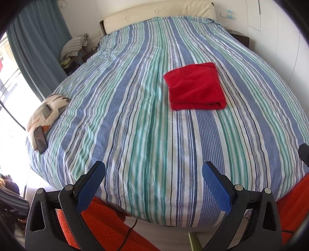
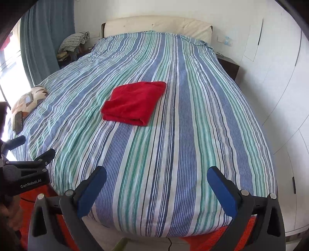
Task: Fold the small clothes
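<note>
A red cloth (image 1: 195, 87) lies folded into a thick rectangle on the striped bed cover (image 1: 135, 115), right of centre in the left wrist view. The same red cloth (image 2: 134, 103) shows left of centre in the right wrist view, lying flat on the bed cover (image 2: 183, 135). My left gripper (image 1: 153, 169) hangs open over the foot of the bed, well short of the cloth, with nothing between its blue pads. My right gripper (image 2: 156, 173) is open too, empty, at the bed's near edge. The left gripper's black body (image 2: 25, 170) appears at the left of the right wrist view.
A patterned cushion (image 1: 48, 112) with a phone (image 1: 40, 140) on it sits at the bed's left edge. An orange rug (image 1: 100, 222) covers the floor below. Curtains (image 1: 40, 44) and a window stand left, a cream headboard (image 1: 160, 13) at the far end, white cabinets (image 2: 280, 96) right.
</note>
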